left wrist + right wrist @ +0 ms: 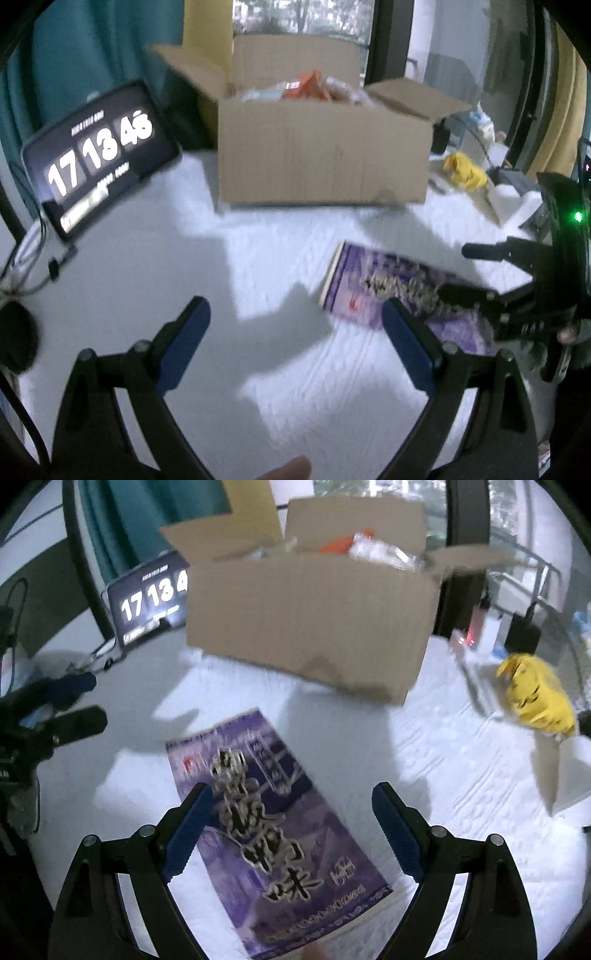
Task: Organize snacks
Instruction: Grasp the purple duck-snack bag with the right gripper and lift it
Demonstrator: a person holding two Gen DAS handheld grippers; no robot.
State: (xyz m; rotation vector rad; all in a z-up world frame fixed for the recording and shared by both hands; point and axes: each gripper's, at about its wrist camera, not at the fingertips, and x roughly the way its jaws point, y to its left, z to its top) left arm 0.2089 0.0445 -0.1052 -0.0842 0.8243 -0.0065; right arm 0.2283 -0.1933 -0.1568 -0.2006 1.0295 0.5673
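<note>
Left wrist first: left gripper (295, 339) jaws wide apart, empty, over white table (258, 277); purple snack pack (369, 291) lies flat to its right, cardboard box (325, 155) behind. Right wrist: right gripper (291, 823) spread wide above purple snack pack (273, 830), not gripping.

A tablet-like screen (98, 155) showing 17 13 in large white digits is propped ahead-left of the gripper, at the far left of the white textured counter (280, 369). Cables (33, 258) are trailed from its lower edge. A teal curtain (92, 48) is hung behind it. A dark window frame (391, 37) is seen far ahead. Small clutter ahead-right is blurred. A black round item (16, 336) is seen at left.
</note>
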